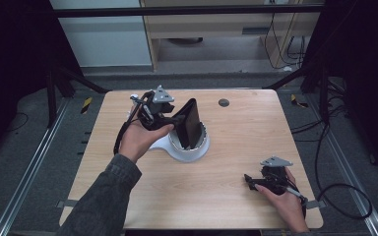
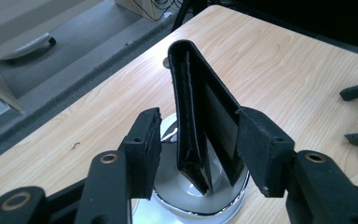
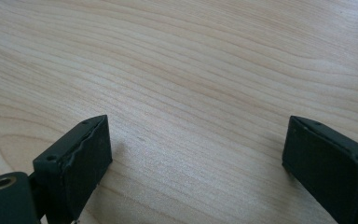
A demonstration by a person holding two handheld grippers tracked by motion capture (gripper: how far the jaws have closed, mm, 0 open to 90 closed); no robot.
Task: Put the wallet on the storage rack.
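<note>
One wooden table [image 1: 236,147], one white bowl [image 1: 197,150], one black wallet [image 1: 191,123] standing on end in it (fold up). Left gripper [image 2: 198,140] brackets the wallet, gaps visible; right gripper [image 1: 248,180] wide open, empty

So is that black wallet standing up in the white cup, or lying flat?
Standing up. The black wallet is folded, its lower end in the white cup, fold at the top. The left claw straddles it, open.

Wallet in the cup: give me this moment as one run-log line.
black wallet upright in white cup | left gripper open, jaws either side of wallet | right gripper open, low over table
</note>
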